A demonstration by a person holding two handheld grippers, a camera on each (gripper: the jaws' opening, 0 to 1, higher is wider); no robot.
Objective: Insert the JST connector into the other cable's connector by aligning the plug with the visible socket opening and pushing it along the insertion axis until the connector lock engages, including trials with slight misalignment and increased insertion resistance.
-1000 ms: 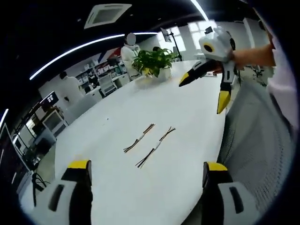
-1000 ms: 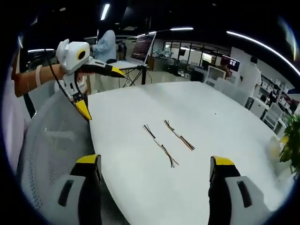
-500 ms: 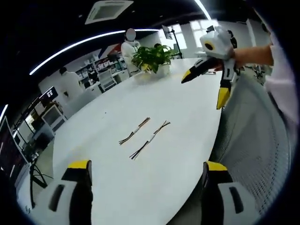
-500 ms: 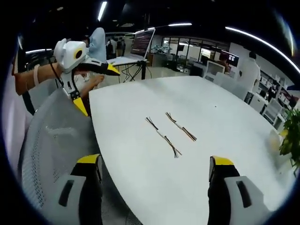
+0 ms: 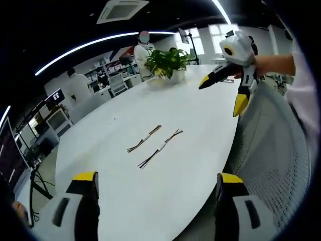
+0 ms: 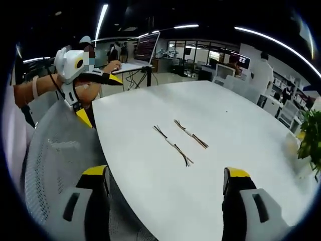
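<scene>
Pre-grasp stage, by the look of it: nothing picked up, nothing mated. Two short cables lying side by side near the middle of the white worktop (image 5: 200, 115), the nearer cable (image 5: 160, 148) and the farther cable (image 5: 145, 138) in the left gripper view, roughly parallel and slightly apart. Same pair in the right gripper view, left cable (image 6: 173, 146) and right cable (image 6: 191, 134), each with a pale connector around mid-length; plug versus socket too small to tell.

Left gripper (image 5: 156, 187) spread wide, empty, held well back from the cables. Right gripper (image 6: 165, 179) likewise wide apart, empty, hovering off the worktop's edge above a mesh chair (image 6: 55, 165).

Next, probably: bring each gripper down to one cable, grasp close behind the connector, then line plug up with socket before pushing.
</scene>
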